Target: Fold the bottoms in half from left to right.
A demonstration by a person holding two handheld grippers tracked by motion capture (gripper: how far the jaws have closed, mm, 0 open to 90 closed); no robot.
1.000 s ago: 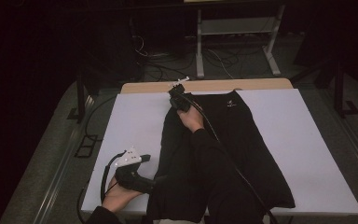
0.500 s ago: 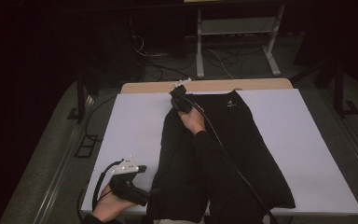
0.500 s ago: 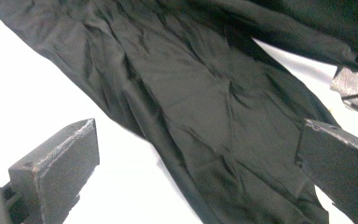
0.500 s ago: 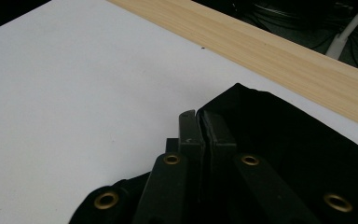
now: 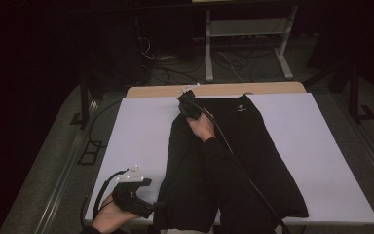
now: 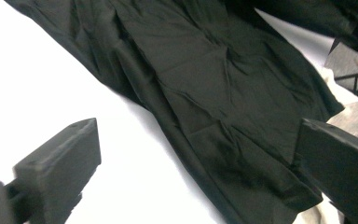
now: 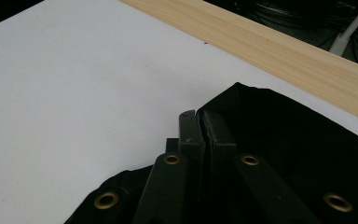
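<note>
White tabletop point(image 5: 141, 126): right hand-held gripper point(image 5: 189, 103) pinches black garment point(image 5: 253, 146); left hand-held gripper point(image 5: 148, 208) gapes, closing slightly.

A dim lab or recording studio. A white-topped table point(image 5: 126, 136) stands on grey floor; tangled cables point(image 5: 175, 68) and a metal rack point(image 5: 246, 39) lie far behind it.
</note>
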